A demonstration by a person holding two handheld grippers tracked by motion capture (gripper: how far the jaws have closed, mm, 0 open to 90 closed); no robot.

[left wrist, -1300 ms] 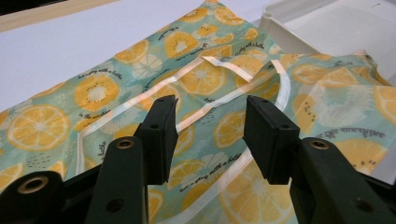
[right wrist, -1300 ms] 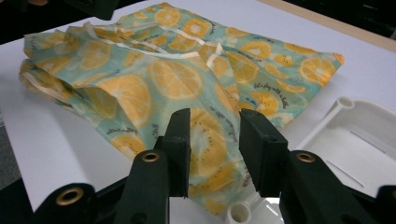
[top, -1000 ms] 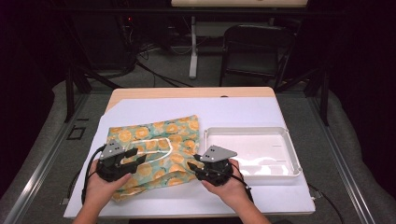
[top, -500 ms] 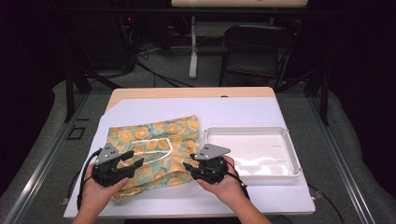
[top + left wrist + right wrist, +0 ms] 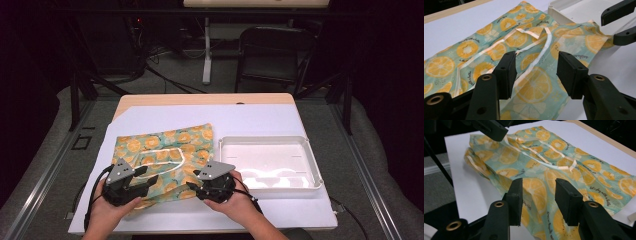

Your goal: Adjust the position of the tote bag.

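Note:
A teal cloth bag (image 5: 170, 145) printed with orange slices lies flat on the white table cover, with a pale ribbon loop (image 5: 162, 152) on top. My left gripper (image 5: 145, 186) is at the bag's near left corner and points right. My right gripper (image 5: 192, 186) is at its near right corner and points left. Both have just been opening their jaws. In the left gripper view the open left gripper (image 5: 536, 67) straddles the cloth (image 5: 474, 50) without pressing it. In the right gripper view the open right gripper (image 5: 537, 192) hovers over the bag's edge (image 5: 536, 185) the same way.
An empty white plastic tray (image 5: 265, 140) sits right of the bag, its corner (image 5: 559, 10) close to the cloth. The white cover (image 5: 200, 117) leaves a wooden strip at the table's far edge. A chair and stands are on the floor beyond.
Both grippers' jaws stand wider than before. My right gripper has drifted slightly left along the bag's near edge. The left hand has stayed about where it was.

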